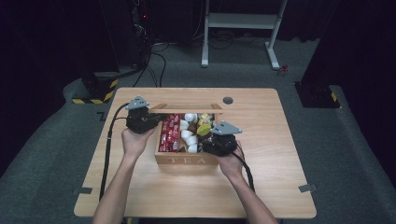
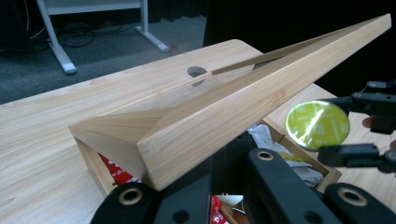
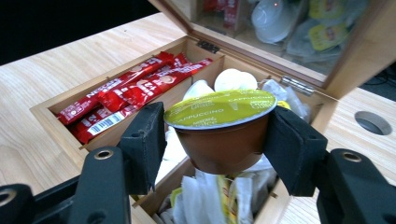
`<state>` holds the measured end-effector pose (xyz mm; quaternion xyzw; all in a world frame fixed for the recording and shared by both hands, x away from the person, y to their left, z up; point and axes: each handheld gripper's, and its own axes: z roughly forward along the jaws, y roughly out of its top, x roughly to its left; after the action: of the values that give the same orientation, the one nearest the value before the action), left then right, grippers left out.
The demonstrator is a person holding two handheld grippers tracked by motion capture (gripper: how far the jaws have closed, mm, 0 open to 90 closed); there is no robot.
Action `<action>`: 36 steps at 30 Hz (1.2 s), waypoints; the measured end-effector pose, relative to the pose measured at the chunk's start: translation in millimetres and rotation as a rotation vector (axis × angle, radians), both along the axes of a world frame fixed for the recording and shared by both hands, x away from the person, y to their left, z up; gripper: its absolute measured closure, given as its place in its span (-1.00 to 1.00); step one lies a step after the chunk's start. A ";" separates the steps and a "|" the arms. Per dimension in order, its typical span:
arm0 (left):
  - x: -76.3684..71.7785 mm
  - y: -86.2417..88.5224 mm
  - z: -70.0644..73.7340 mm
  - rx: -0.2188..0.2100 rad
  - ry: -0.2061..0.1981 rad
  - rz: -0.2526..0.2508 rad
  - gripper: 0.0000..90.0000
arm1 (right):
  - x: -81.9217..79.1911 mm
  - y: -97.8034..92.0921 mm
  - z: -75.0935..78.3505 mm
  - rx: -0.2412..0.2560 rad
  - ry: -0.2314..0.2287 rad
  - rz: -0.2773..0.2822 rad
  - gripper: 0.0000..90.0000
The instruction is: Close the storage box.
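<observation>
A wooden box marked TEA [image 1: 187,161] stands mid-table with its lid [image 1: 187,108] raised. My left gripper [image 1: 156,119] is at the lid's left end, shut on the lid's corner [image 2: 233,107], with its jaws [image 2: 196,182] on either side of the wood. My right gripper [image 1: 208,135] hovers over the box's right compartment, shut on a brown cappuccino capsule [image 3: 222,130] with a green foil top, which also appears in the left gripper view [image 2: 317,125]. Red sachets [image 3: 130,91] fill the left compartment. White capsules [image 1: 189,135] and tea bags lie in the others.
The tabletop [image 1: 280,177] has a round cable hole [image 1: 228,100] behind the box. On the floor beyond stand a white desk frame [image 1: 243,23] and a black stand with yellow stripes [image 1: 95,88]. Cables trail off the table's left side.
</observation>
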<state>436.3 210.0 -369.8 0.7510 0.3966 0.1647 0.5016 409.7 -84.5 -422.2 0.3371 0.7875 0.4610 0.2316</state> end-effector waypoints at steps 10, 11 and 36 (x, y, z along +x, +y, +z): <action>-1.4 -0.2 -0.3 0.001 -0.002 0.001 1.00 | -1.8 -16.1 4.0 0.019 -0.006 -0.017 -0.10; -1.5 -0.2 -0.6 -0.001 -0.003 0.001 1.00 | -2.3 -18.3 4.6 0.017 -0.008 -0.020 -0.10; -5.6 0.2 -4.5 -0.014 -0.011 -0.005 1.00 | -8.4 -69.8 10.4 0.085 -0.007 -0.073 -0.09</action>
<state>430.7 210.2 -374.3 0.7475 0.3930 0.1646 0.5096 401.3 -154.3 -411.8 0.3737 0.7536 0.4863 0.2366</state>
